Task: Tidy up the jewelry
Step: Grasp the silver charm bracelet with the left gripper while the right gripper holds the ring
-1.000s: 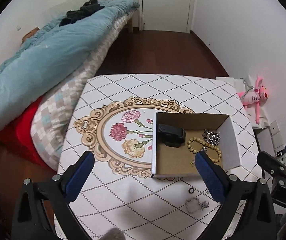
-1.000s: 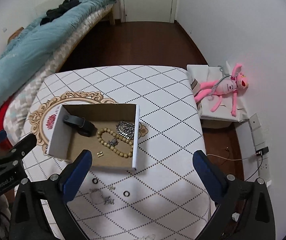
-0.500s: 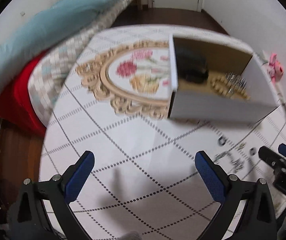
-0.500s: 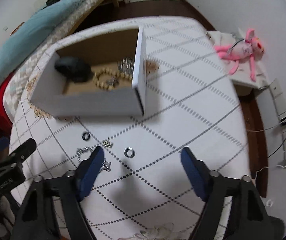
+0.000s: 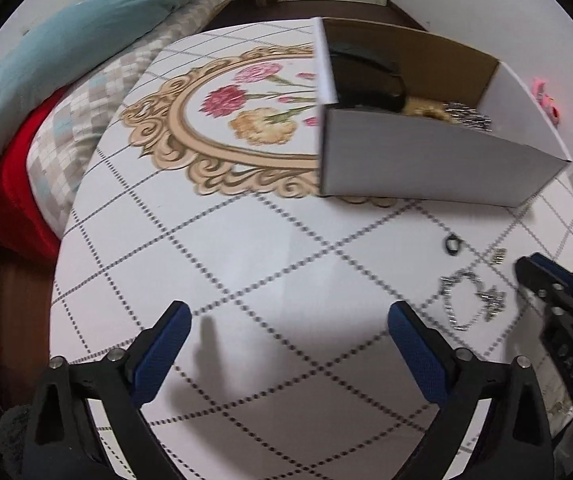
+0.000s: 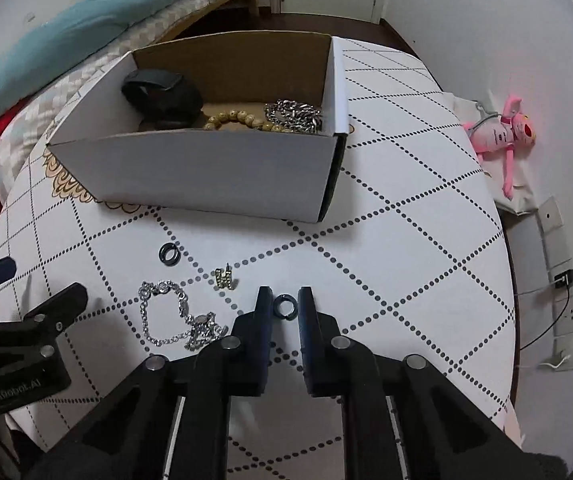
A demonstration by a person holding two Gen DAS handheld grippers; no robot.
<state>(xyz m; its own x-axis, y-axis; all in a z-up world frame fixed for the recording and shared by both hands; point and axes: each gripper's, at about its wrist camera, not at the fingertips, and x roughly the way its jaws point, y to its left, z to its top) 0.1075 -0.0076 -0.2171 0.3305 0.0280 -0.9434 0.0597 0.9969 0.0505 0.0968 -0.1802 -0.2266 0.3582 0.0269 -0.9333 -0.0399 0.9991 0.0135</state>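
A white cardboard box (image 6: 190,176) stands on the table and holds a black band (image 6: 158,92), a bead bracelet (image 6: 234,118) and a silver chain (image 6: 296,114). In front of it lie a dark ring (image 6: 168,253), a small gold earring (image 6: 224,278) and a silver bracelet (image 6: 174,316). My right gripper (image 6: 285,306) is nearly closed around a second dark ring (image 6: 285,306) that sits on the table between the fingertips. My left gripper (image 5: 286,344) is open and empty, low over the table. The box (image 5: 426,168), ring (image 5: 452,245) and bracelet (image 5: 466,300) also show in the left wrist view.
The round table (image 6: 406,240) has a white cloth with dotted diamonds and a flower print (image 5: 246,108). A bed with a blue duvet (image 5: 66,40) is to the left. A pink plush toy (image 6: 502,132) lies on the floor at the right by the wall.
Both grippers have come down and forward close to the table. My right gripper has narrowed from wide open to nearly closed around the dark ring. The left stays open.
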